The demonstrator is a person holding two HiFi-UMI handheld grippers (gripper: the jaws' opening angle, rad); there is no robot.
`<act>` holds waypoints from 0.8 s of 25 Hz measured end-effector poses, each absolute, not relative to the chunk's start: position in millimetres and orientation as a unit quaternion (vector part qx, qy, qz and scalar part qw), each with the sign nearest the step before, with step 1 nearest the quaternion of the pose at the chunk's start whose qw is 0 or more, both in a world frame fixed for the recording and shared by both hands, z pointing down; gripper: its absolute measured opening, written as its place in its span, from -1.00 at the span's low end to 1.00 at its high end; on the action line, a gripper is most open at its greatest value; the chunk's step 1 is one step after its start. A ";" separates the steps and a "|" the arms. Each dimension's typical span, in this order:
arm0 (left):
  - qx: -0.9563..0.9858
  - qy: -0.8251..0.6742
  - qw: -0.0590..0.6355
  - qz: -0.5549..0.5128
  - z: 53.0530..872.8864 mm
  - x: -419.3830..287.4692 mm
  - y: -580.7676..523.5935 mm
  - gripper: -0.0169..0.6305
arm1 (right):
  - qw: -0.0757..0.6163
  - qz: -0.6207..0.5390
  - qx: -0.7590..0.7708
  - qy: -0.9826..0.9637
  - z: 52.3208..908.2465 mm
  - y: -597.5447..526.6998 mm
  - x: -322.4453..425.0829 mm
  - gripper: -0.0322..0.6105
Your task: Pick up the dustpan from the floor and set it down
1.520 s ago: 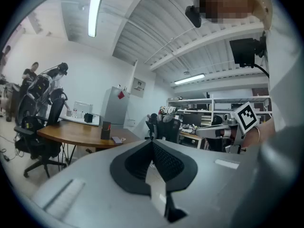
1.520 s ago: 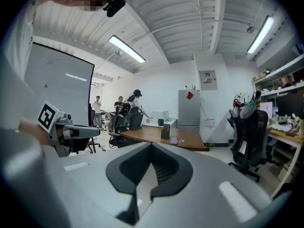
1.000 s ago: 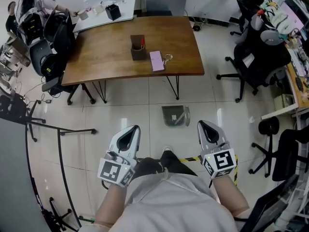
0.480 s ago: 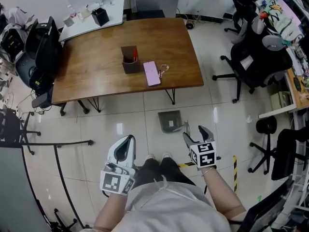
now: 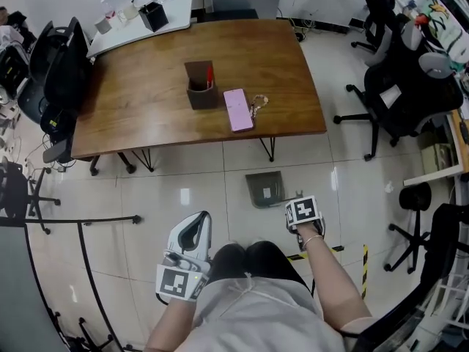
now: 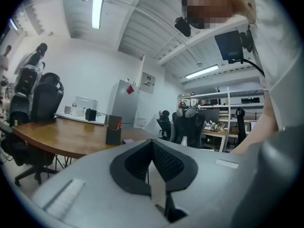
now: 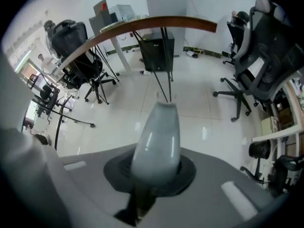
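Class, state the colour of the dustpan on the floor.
Grey. The dustpan shows best in the head view.

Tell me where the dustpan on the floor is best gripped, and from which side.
Probably its handle, the narrow rounded grey part, taken from above: the dustpan lies low on the floor and its wide body would not fit between jaws. The right tongs, pointing down, have just been closing with the handle between them.

Place: an open office.
Table: a large wooden table (image 5: 146, 101) at the upper middle, with a pen holder (image 5: 199, 86) on it.
Seating: black swivel chairs (image 5: 399, 97) along the right edge and in the upper left.
Floor: glossy white tiles (image 5: 183, 196).
Ceiling: strip lights (image 6: 99, 6), upper left of the left gripper view.
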State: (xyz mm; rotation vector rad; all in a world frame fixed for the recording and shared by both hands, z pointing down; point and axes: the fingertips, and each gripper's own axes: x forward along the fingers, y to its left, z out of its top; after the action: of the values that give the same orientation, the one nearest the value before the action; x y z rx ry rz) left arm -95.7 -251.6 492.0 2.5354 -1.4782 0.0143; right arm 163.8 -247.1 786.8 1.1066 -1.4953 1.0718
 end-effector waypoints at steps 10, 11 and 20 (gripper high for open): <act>0.869 -0.478 0.124 0.003 488.4 -90.2 -240.4 -0.90 | 0.420 0.450 0.448 -0.649 761.6 -243.2 149.5 -0.90; 0.872 -0.473 0.127 0.004 480.8 -91.1 -236.8 -0.90 | 0.415 0.450 0.448 -0.651 748.1 -240.4 147.7 -0.90; 0.893 -0.435 0.118 0.003 414.5 -111.8 -190.1 -0.90 | 0.362 0.453 0.473 -0.664 622.4 -173.8 131.6 -0.90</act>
State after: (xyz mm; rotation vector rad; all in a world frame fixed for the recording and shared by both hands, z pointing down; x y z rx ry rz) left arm -111.8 -190.1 414.5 2.6124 -1.2729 0.0100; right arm 131.6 -173.8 622.4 1.2175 -1.7093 1.1678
